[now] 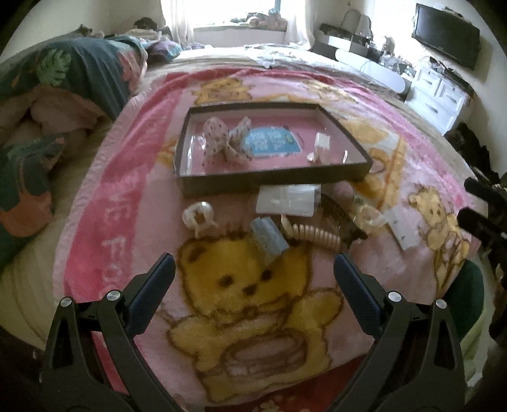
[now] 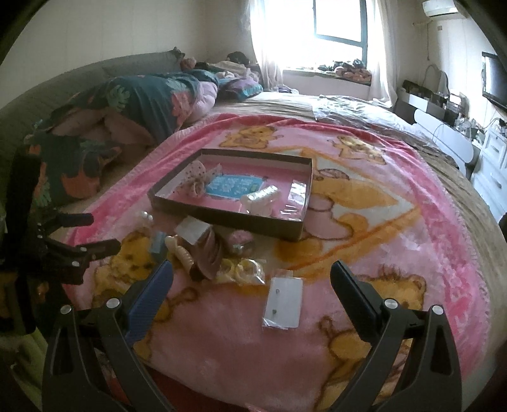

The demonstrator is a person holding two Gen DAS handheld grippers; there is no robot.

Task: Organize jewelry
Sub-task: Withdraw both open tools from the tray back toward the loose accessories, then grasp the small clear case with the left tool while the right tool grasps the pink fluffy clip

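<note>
Nearest the right wrist camera, right gripper point(image 2: 252, 277) hangs above the pink bear-print blanket point(image 2: 364, 228), jaws spread wide, nothing between them. Just beyond its fingertips lies a clear bag with a white card point(image 2: 283, 303), flat on the blanket. Left gripper point(image 1: 255, 269) likewise has jaws spread and empty, over a yellow bear print; it also shows at the left edge of the right wrist view.

Next out, a loose pile of accessories on the blanket, in front of the tray:
- white hair claw point(image 1: 199, 217), leftmost
- blue clip point(image 1: 269, 236), beside it
- cream spiral hair tie point(image 1: 312, 234), touching the blue clip's area
- brown ridged clip point(image 2: 207, 253), tilted, by the spiral tie
- clear rings in a bag point(image 2: 245, 269)
- flat white packet point(image 1: 286, 199), against the tray's near wall

Farther: dark shallow tray point(image 1: 269, 183) on the blanket. Inside: dotted fabric bow point(image 1: 221, 139) at left, blue card point(image 1: 272, 142) in the middle, small clear packets point(image 1: 320, 145) at right.

Beyond: rumpled floral duvet point(image 1: 79, 73), window point(image 2: 339, 22), white drawers point(image 1: 440, 92).
</note>
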